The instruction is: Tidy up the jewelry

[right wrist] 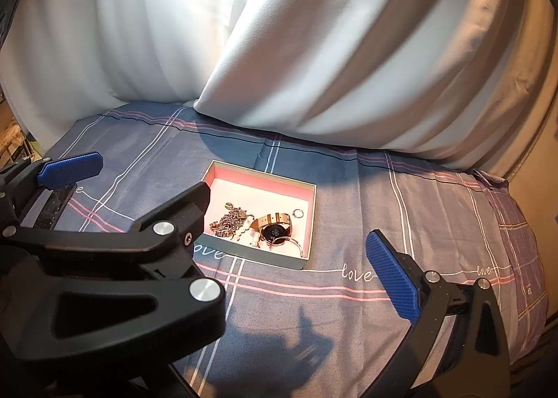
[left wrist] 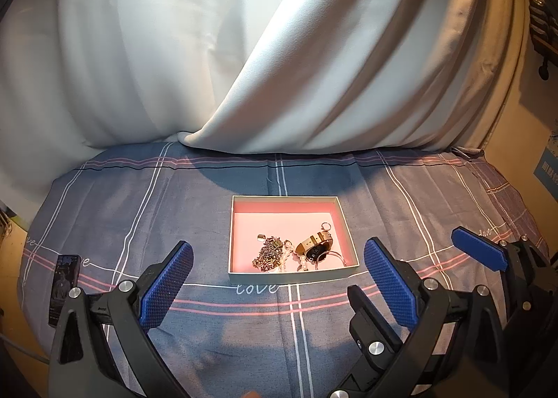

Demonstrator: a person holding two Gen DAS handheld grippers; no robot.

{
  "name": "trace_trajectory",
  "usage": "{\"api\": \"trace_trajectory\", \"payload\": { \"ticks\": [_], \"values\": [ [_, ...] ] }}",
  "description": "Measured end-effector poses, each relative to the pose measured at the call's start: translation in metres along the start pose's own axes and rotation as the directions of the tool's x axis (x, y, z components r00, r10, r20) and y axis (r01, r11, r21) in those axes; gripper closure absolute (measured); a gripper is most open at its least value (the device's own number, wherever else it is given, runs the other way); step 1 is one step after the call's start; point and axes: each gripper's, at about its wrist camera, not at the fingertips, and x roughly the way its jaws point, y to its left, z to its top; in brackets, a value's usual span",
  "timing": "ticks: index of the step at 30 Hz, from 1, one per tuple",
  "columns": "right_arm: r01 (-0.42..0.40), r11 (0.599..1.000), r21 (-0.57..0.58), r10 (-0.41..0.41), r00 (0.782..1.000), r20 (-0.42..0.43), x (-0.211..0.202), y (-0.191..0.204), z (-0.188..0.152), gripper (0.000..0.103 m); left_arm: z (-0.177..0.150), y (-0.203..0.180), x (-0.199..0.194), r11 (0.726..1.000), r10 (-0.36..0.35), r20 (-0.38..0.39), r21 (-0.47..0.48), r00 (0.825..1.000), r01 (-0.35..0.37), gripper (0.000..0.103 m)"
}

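Note:
A shallow box [left wrist: 240, 274] with a pink inside sits on the plaid bedsheet; it also shows in the right wrist view [right wrist: 251, 253]. In its near half lie a beaded chain pile [left wrist: 269, 255] [right wrist: 228, 222], a pearl bracelet [left wrist: 288, 260] [right wrist: 249, 232], a watch [left wrist: 315, 248] [right wrist: 275, 228], a small ring [left wrist: 326, 225] [right wrist: 298, 213] and a thin bangle. My left gripper [left wrist: 279, 279] is open and empty, just in front of the box. My right gripper [right wrist: 289, 234] is open and empty, its fingers either side of the box's near end.
A dark phone [left wrist: 64, 288] lies on the sheet at the left. A white curtain [left wrist: 279, 66] hangs along the far edge of the bed. The right gripper's blue pad [left wrist: 479, 249] shows at the right of the left wrist view.

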Motion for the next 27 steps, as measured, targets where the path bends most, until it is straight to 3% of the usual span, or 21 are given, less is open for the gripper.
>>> {"api": "trace_trajectory", "payload": {
  "ticks": [5, 15, 19, 27],
  "values": [
    [0.002, 1.0, -0.003, -0.002, 1.0, 0.001, 0.0, 0.001, 0.001, 0.005, 0.001, -0.004, 0.003, 1.0, 0.011, -0.008, 0.019, 1.0, -0.011, 0.006],
    [-0.001, 1.0, 0.001, 0.001, 1.0, -0.009, 0.003, 0.001, 0.001, 0.005, 0.0, -0.001, 0.006, 0.998, -0.057, 0.001, -0.026, 0.998, 0.057, 0.006],
    [0.0, 1.0, 0.003, 0.0, 1.0, -0.014, 0.004, 0.001, 0.0, 0.005, 0.0, 0.001, 0.004, 0.999, -0.018, 0.027, -0.036, 0.999, 0.019, 0.006],
    [0.006, 1.0, 0.003, -0.006, 1.0, -0.019, 0.008, 0.001, 0.0, 0.005, 0.001, 0.0, 0.014, 1.0, 0.013, -0.023, -0.024, 1.0, -0.013, 0.006]
  ]
}}
